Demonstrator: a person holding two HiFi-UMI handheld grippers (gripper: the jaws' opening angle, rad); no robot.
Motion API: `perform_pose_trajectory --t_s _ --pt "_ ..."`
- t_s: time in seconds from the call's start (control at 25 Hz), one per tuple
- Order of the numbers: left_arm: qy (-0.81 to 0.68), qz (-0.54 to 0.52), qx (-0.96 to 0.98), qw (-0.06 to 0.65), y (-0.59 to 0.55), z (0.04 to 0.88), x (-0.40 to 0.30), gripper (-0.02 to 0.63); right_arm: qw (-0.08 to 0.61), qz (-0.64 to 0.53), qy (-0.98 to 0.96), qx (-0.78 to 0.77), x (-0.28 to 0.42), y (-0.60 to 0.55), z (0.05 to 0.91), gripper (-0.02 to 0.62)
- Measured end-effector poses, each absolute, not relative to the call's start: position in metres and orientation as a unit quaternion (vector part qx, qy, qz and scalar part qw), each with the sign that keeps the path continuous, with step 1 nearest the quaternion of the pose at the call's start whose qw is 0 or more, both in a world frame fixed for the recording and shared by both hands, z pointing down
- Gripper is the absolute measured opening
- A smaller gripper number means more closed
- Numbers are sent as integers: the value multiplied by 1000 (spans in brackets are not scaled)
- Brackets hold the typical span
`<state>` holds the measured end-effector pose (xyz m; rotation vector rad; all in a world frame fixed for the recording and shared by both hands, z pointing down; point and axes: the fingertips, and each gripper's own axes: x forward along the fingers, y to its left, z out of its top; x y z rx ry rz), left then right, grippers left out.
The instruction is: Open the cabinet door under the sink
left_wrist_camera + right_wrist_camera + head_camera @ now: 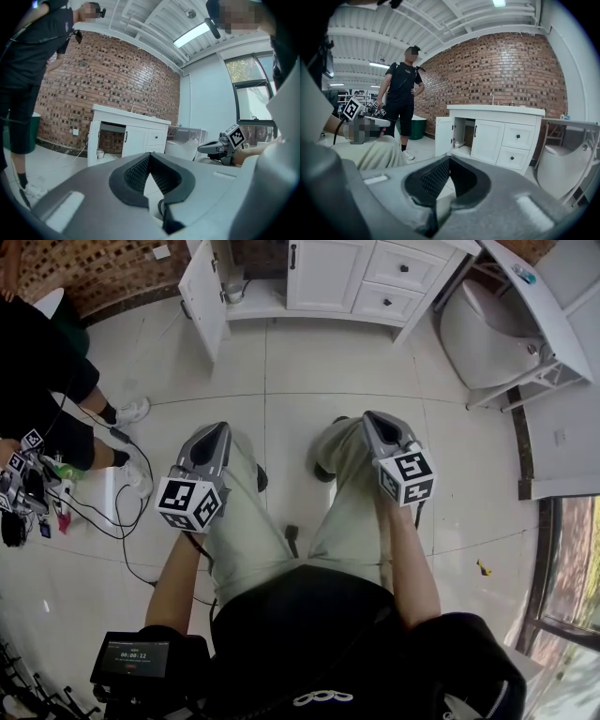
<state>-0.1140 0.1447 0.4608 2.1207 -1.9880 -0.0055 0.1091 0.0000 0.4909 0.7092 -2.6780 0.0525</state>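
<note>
The pale tiled floor (281, 362) fills most of the room, and at the far side stands the white wooden vanity cabinet (328, 277) under the sink. Its left-hand panelled door (204, 292) already hangs wide open, swung out towards us. The white door (323, 276) just right of it is shut, with a dark bar handle (292, 256) at its left edge. The person sits well apart from all this, both tools lying on the thighs. The left gripper (217, 429) has its jaws pressed together on nothing, and so has the right gripper (373, 418) (each points roughly at the cabinet). As I read it, the opening looks done. If the shut door is wanted too, the good way is to get right up to it, spread the jaws, nip the bar squarely and draw it round its hinge rather than straight back.
</note>
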Motion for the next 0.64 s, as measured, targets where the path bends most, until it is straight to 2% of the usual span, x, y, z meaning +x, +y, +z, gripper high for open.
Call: perform_pose_trajectory --t_s 0.64 --pt "-678 -3 725 120 142 460 -116 17 181 23 -950 253 110 -4 489 -8"
